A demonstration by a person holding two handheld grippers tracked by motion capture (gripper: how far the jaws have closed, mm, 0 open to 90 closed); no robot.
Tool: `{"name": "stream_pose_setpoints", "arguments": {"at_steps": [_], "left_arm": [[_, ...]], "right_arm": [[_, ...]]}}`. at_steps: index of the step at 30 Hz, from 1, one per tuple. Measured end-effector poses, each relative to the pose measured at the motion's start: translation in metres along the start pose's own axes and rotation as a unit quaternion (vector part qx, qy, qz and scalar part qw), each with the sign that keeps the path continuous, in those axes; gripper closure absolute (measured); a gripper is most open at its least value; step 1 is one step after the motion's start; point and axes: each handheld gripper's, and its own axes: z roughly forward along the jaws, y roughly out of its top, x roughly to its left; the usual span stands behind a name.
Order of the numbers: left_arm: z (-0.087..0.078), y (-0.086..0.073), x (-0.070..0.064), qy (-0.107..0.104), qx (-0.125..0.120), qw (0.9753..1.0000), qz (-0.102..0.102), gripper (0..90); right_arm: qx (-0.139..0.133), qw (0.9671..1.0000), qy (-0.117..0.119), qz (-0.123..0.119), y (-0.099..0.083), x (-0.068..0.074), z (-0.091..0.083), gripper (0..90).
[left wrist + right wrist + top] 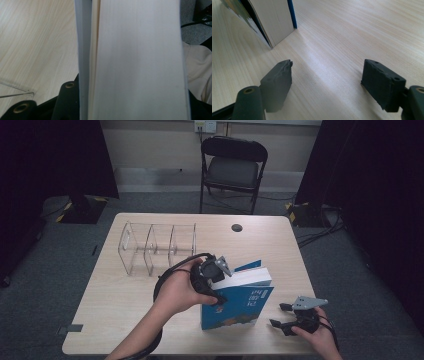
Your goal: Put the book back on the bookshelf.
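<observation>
A thick paperback book with a blue cover is held standing on its lower edge on the counter, near the front edge and right of centre, tilted back so that the block of pages faces upward. A clear acrylic divider rack stands well apart from it, toward the far left of the counter.

Handling is judged as follows. The book appears moderately heavy for its size and stiff as a closed block, but the covers and outer pages are flexible and are seen to gape slightly at the fore edge in the left gripper view. The glossy cover is likely to be slippery. A hold across the full thickness, close to the spine and near mid-height, is judged the most secure; a hold on one cover alone would let the block sag open.

The left hand-held gripper is clamped across the book's upper left corner, with the page block between its jaws. The left forearm is extended forward from the near edge, the wrist turned inward over the book.

The right hand-held gripper rests low at the front right of the counter, just beside the book and apart from it, jaws spread wide and holding nothing.
</observation>
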Motion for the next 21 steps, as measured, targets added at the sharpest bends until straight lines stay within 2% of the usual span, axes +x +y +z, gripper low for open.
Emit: {"name": "stream_pose_setpoints", "arguments": {"at_steps": [1,5,8,9,13,15,17,21], "left_arm": [[0.000,0.000,0.001,-0.001,-0.001,1.0000,-0.008,51.1],[0.000,0.001,0.002,-0.005,0.004,1.0000,-0.004,50.9],[0.001,0.003,0.001,-0.006,0.007,0.9999,0.007,51.0],[0.001,0.003,0.000,-0.008,0.007,0.9999,-0.001,51.5],[0.004,0.007,0.000,-0.007,-0.004,0.9999,0.006,49.8],[0.006,0.010,-0.001,-0.007,0.003,0.9999,0.008,50.5],[0.006,0.010,0.000,-0.009,0.002,1.0000,0.002,52.8],[0.007,0.010,0.002,-0.004,0.002,0.9999,0.014,52.7]], "right_arm": [[0.000,1.0000,0.001,-0.001,0.000,0.000,0.000,23.6],[0.001,1.0000,0.001,-0.002,0.000,0.001,0.000,23.4],[0.002,1.0000,0.002,-0.003,0.000,0.001,0.000,23.1],[0.001,1.0000,0.002,-0.004,0.000,0.001,0.000,23.1],[0.003,1.0000,0.001,-0.004,0.000,0.001,0.000,23.0],[0.002,1.0000,0.001,-0.008,0.000,0.001,0.000,22.8],[0.002,1.0000,0.001,-0.008,0.000,0.001,0.000,22.8],[0.003,1.0000,0.000,-0.009,0.000,0.002,0.000,22.7]]}}
